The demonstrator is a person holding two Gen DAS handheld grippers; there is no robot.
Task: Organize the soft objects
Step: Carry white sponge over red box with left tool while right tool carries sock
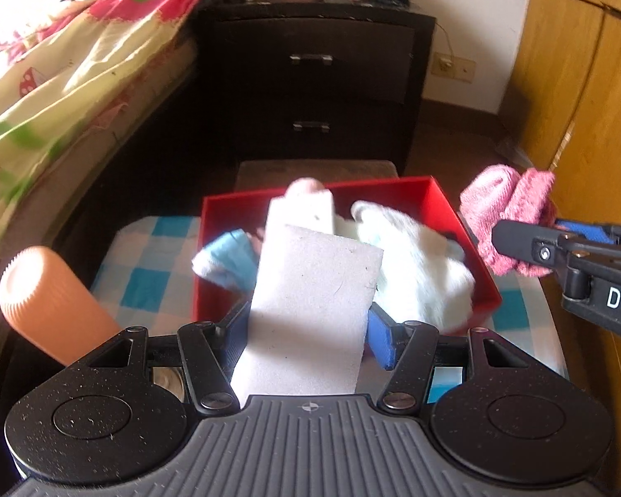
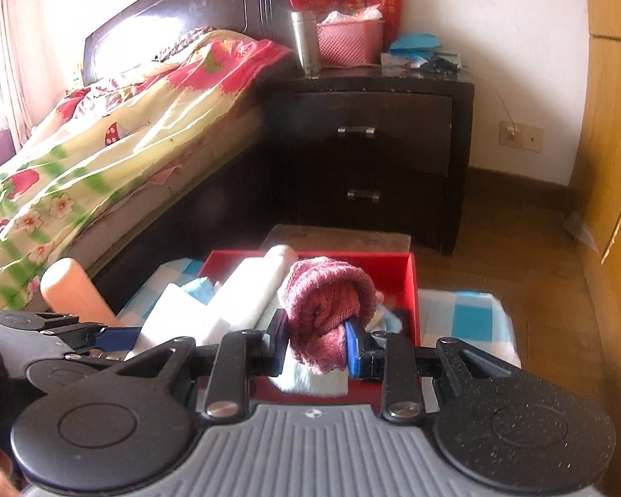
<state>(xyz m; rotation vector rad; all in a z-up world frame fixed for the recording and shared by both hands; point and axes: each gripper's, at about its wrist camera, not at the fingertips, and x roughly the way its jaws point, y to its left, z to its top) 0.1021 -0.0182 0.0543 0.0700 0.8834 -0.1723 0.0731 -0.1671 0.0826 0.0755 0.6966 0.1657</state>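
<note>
The bed point(image 2: 103, 132) at nine o'clock wears a glossy floral quilt; the dark nightstand point(image 2: 376, 136) stands at twelve. A red box point(image 1: 472, 273) (square, stiff-walled) sits on checked cloth point(image 1: 145, 273), holding fluffy white fabric point(image 1: 418, 273). The left gripper point(image 1: 306, 327) clamps a flat white foam block point(image 1: 314, 302). The right gripper point(image 2: 316, 348) pinches a knitted pink cloth point(image 2: 327, 302) above the box.

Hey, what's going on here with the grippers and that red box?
A person is sorting soft things with two handheld grippers. The left gripper is clamped on a white foam block, and the right gripper is pinched on a pink knitted cloth. Both are held over the red box, which sits on a blue checked cloth and already holds white and blue fabric pieces.
</note>
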